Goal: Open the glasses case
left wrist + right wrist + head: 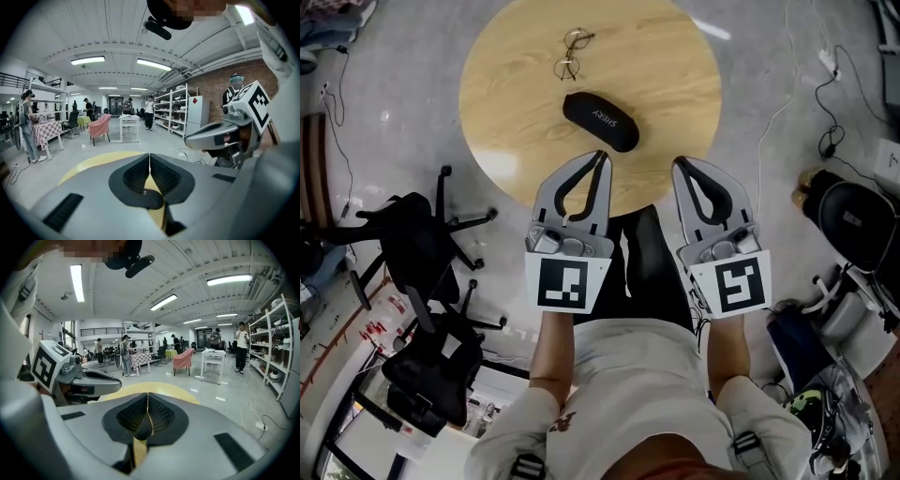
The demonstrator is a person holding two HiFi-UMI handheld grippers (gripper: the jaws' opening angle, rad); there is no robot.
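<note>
Approach step: the case is not yet contacted. The left gripper (602,156) and right gripper (678,162) hover at the 6 o'clock edge of the round table (502,112), jaws pressed together and empty. The closed glasses case (600,121) lies just beyond, near table centre, with spectacles (571,54) toward 12 o'clock. Next move, as judged: part the jaws, steady the base, lift the lid.

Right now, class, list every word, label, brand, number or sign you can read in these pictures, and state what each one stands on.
"SHERY": white print on the black glasses case on the round table.
"S": apparently the same print, in the left gripper view; the rest is cut off.
Square markers on the left gripper and right gripper: patterns, no letters.
Sheet on the floor: too small to read.
</note>
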